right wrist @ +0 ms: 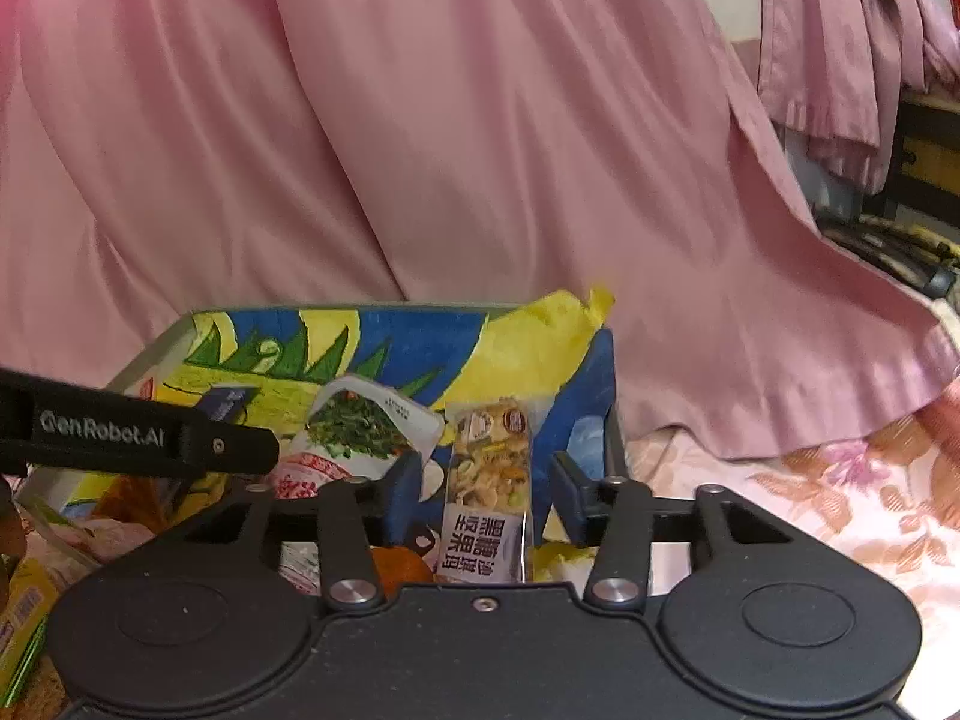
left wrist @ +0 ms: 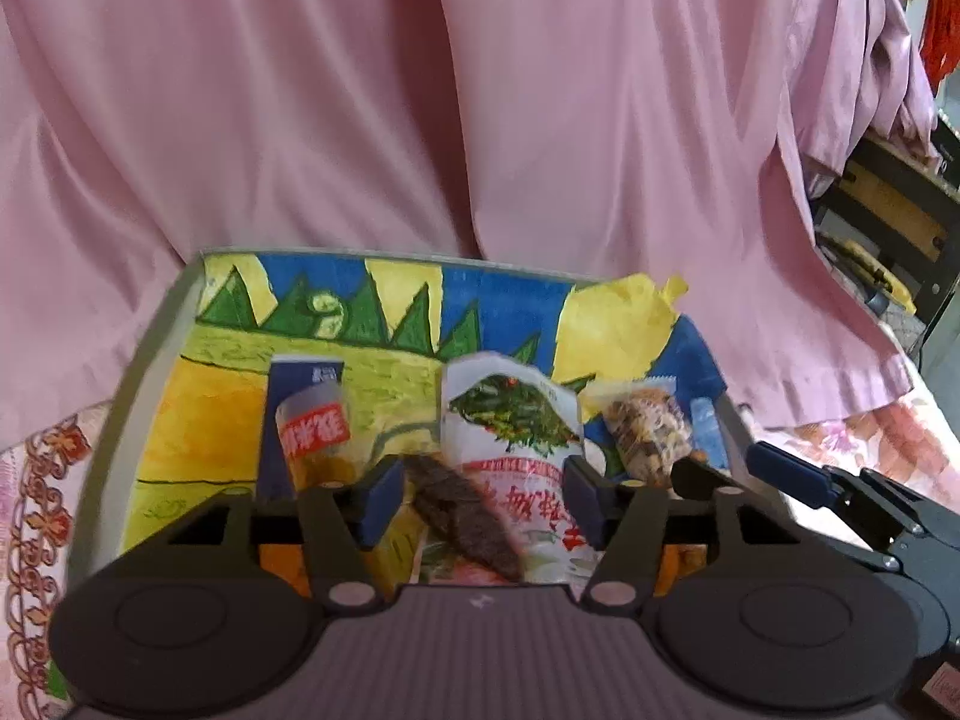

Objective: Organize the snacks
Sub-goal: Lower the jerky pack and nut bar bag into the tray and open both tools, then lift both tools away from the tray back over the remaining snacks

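1. White noodle packet (left wrist: 510, 438) – greens pictured, red lettering – leans upright, lower centre of the left wrist view.
2. Dark brown snack piece (left wrist: 462, 516) lies across its lower left.
3. Nut bar (right wrist: 489, 480) stands upright, lower centre of the right wrist view.
4. Blue-and-orange packet (left wrist: 309, 426), centre left.

The white pickled-vegetable snack packet (left wrist: 510, 438) is motion-blurred, its lower end hidden behind the gripper body; the clear nut-bar wrapper's (right wrist: 489, 480) bottom likewise.
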The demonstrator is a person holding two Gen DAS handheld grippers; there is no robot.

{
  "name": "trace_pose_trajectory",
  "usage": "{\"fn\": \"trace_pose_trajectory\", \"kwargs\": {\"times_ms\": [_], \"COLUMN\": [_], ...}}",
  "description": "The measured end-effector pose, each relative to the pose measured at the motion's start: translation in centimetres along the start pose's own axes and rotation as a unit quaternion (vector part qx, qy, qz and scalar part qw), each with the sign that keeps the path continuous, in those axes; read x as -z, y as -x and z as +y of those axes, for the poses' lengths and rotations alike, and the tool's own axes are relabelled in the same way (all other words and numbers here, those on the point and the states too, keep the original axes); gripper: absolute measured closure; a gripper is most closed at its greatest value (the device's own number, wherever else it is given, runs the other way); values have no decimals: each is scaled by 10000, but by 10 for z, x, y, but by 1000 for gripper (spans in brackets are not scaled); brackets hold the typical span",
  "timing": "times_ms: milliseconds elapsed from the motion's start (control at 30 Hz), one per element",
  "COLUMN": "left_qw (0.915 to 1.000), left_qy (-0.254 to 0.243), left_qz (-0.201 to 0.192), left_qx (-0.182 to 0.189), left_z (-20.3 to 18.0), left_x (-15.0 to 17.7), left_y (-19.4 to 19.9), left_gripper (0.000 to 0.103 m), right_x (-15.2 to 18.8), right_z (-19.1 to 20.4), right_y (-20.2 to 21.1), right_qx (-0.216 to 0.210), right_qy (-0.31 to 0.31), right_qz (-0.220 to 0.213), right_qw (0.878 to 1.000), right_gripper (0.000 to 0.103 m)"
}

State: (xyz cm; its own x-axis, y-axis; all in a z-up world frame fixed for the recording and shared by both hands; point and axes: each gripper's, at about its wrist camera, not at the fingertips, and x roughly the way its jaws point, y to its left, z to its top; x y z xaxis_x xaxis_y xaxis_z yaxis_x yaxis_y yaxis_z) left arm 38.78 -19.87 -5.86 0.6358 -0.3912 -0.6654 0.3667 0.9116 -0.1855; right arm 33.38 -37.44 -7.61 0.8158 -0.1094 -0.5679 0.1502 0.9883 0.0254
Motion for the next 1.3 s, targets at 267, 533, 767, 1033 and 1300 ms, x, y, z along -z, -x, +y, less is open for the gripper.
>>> {"fn": "trace_pose_trajectory", "kwargs": {"times_ms": [267,533,767,1033,1300], "left_qw": [9987,9941,9890,9845,9827], "left_qy": [115,176,317,336,293], "left_qz": [-484,-1055,-1432,-1694,-1763], "left_qx": [-133,-182,-200,-305,-483], "left_z": [0,11,22,35,44], "left_x": [-9,-10,10,47,93], "left_y": [47,114,173,224,262], "left_gripper": [7,0,0,0,0], "right_x": [-14,-32,-26,-5,18], "right_z": [2,10,22,47,57], "right_y": [41,107,171,225,275], "right_qx": [-14,-29,-93,-190,-205], "right_qy": [-85,-155,-207,-42,-268], "right_qz": [-421,-1018,-1400,-1496,-1493], "right_qw": [9991,9947,9899,9886,9882], "right_gripper": [23,7,1,1,1]}}
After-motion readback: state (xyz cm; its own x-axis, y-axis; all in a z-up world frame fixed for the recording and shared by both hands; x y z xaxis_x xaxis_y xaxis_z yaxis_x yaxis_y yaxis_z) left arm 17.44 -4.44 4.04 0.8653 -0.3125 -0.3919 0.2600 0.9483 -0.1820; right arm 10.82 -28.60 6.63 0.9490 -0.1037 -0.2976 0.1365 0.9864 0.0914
